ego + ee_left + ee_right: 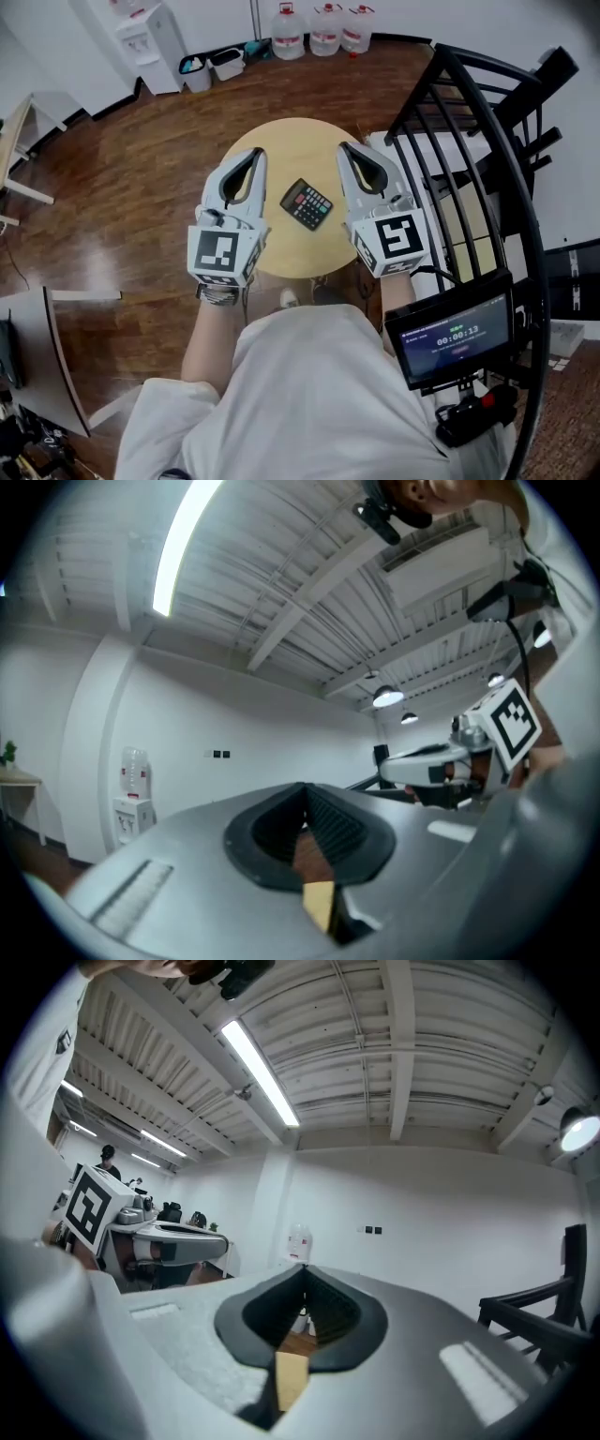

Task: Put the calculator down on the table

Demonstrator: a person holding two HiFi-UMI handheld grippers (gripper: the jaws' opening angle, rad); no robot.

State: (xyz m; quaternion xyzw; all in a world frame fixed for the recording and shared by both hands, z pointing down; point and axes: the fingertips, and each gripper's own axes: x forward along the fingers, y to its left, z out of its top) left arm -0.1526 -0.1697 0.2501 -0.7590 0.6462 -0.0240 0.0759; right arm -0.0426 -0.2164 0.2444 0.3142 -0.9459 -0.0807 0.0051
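Note:
A black calculator [307, 204] lies flat on the round pale wooden table [281, 145], between my two grippers and free of both. My left gripper [255, 153] hovers to its left with the jaws closed together at the tips and nothing in them. On the calculator's right my right gripper [343, 149] is held the same way, tips meeting, empty. In the left gripper view the left gripper [306, 789] points level at a white wall, jaws together. The right gripper [303, 1271] in its own view also points level with jaws together. The calculator is outside both gripper views.
A black slatted chair [478, 169] stands close on the right of the table. A mounted screen [457, 339] sits by my right forearm. Water bottles [323, 30] and bins [211, 67] line the far wall, with a dispenser [150, 42]. Wooden floor surrounds the table.

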